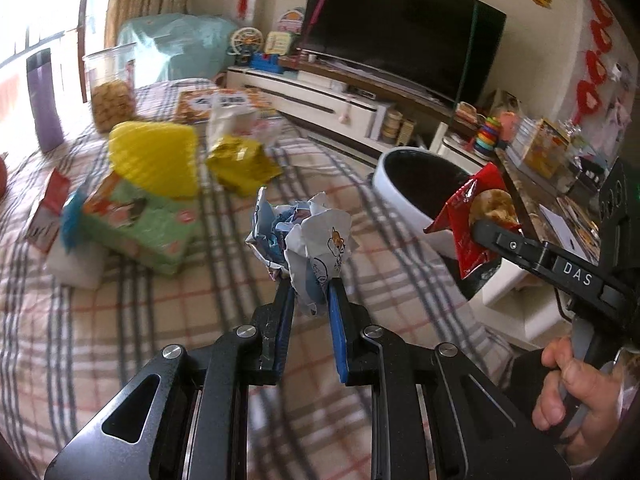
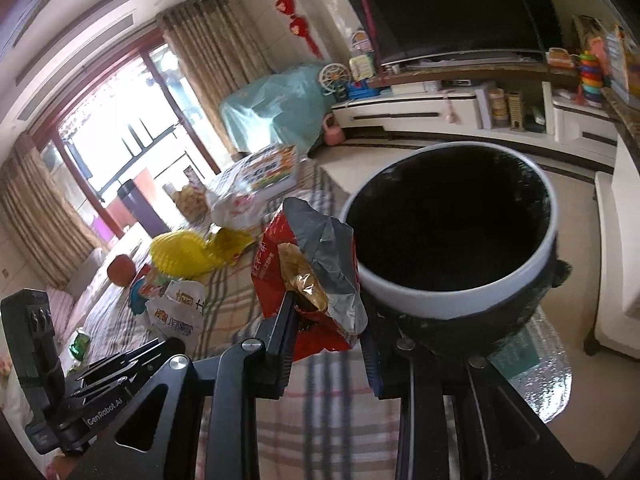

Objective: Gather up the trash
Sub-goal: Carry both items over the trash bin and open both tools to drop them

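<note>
While our left gripper (image 1: 310, 280) jaws pinch crumpled paper (image 1: 304, 232) and our right gripper (image 2: 328, 312) jaws pinch a red snack bag (image 2: 308, 264), neither is in the bin (image 2: 460, 296); yellow wrappers (image 1: 240, 160) at upper left wait.

television (image 1: 400, 28), purple flask (image 1: 44, 100), cookie jar (image 1: 110, 92)

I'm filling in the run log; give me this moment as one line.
left gripper: shut on crumpled paper wrapper | right gripper: shut on red snack packet | bin: beside packet | nothing dropped yet
</note>
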The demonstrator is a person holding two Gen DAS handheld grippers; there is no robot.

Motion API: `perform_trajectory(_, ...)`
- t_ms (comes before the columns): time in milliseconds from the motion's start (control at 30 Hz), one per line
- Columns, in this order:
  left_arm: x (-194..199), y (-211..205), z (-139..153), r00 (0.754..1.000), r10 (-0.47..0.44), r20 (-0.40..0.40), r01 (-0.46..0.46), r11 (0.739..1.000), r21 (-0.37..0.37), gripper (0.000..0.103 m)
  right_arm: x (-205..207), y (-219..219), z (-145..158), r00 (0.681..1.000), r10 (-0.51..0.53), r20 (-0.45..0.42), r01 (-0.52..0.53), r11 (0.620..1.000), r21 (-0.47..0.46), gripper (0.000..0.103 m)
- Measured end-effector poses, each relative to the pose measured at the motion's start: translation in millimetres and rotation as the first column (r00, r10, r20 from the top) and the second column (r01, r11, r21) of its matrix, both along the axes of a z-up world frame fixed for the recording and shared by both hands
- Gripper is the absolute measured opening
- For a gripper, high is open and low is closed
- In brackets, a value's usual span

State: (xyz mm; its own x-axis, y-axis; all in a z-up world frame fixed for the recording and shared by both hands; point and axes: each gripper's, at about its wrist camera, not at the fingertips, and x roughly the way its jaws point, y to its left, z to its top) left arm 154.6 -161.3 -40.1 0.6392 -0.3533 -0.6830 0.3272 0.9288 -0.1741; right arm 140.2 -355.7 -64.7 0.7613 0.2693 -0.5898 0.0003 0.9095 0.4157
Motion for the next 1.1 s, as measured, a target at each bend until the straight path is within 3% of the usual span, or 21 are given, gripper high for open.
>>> perform_trajectory(567, 26.5, -72.6, 10.5, 0.992, -0.122, 0.019, 0.122, 0.992, 0.013, 0.017, 13.4, -61.0, 3.2, 0.995, -0.099, -0.011, 0.099, 0.995, -0.027, 0.029)
perform_trajectory(1100, 63.2, -126.7, 15.5, 0.979, -0.201, 0.02, 0.2, 0.979, 0.051, 0.017, 42.7, -94.8, 1.7, 0.991, -0.12, -0.058, 0.117, 0.991, -0.057, 0.032)
